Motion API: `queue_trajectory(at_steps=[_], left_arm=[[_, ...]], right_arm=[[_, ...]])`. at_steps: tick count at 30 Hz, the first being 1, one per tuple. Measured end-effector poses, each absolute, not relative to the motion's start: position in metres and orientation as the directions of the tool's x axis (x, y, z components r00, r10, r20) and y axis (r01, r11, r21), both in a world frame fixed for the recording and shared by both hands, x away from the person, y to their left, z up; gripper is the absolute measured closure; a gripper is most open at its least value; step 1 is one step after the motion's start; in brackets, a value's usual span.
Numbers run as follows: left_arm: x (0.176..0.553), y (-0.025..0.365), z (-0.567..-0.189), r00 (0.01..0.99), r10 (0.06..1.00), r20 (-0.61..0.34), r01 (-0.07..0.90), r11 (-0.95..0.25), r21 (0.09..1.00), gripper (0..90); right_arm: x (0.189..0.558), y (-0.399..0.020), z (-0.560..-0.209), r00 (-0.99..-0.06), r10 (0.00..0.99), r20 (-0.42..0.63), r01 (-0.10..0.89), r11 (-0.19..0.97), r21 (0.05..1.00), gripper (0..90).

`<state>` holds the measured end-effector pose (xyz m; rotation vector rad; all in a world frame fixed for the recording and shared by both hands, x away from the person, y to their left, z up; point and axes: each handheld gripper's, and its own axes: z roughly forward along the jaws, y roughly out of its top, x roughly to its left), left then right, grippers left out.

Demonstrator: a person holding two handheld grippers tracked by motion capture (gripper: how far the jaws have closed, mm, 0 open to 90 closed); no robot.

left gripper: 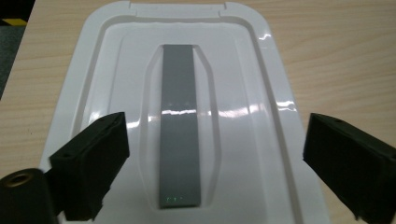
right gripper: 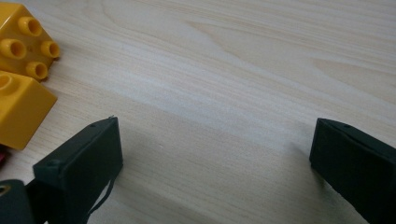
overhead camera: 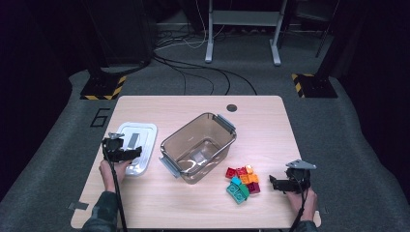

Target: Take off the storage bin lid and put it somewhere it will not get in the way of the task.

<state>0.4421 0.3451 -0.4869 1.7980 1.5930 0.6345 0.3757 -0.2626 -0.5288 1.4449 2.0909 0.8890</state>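
Left gripper view: the left hand-held gripper (left gripper: 212, 163) is seen with its two black jaws spread wide, nothing pressed between them. Directly beneath and ahead of it a white lid (left gripper: 187, 93) lies flat on the tabletop (left gripper: 336, 56), with a grey strip (left gripper: 180, 126) running down the lid's middle, straight between the jaws. The lid appears to be released and at rest, not held.

From the high view, the same left hand-held gripper (overhead camera: 126, 153) is placed over the near end of the lid (overhead camera: 140, 137). Just to its right an open, clear container (overhead camera: 198, 145) stands empty. Further right, beyond the container, a cluster of coloured blocks (overhead camera: 243, 182) is gathered.

The right hand-held gripper (overhead camera: 273, 183) is held low just beside that cluster, its jaws likewise parted and empty. In the right gripper view, yellow blocks (right gripper: 23, 79) are seen off to the left of its jaws, outside them, over bare wood.

The step in hand is judged to be setting the lid aside, now complete. Next, a block would probably be picked up: the right jaws would need to be shifted toward the cluster, placed around one block, and closed.
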Motion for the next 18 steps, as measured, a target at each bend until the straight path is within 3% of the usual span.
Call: queue_trajectory(at_steps=[3,18], left_arm=[[0.433,0.344,-0.485,0.158,0.985,-0.064,0.668,-0.059,0.742,0.2],[0.364,0.329,-0.502,0.223,0.974,-0.046,0.64,-0.111,0.76,0.0]], right_arm=[[0.376,-0.263,-0.529,-0.353,0.935,0.0,0.649,0.245,0.72,1.5],[0.376,-0.263,-0.529,-0.353,0.936,-0.001,0.648,0.245,0.721,1.5]])
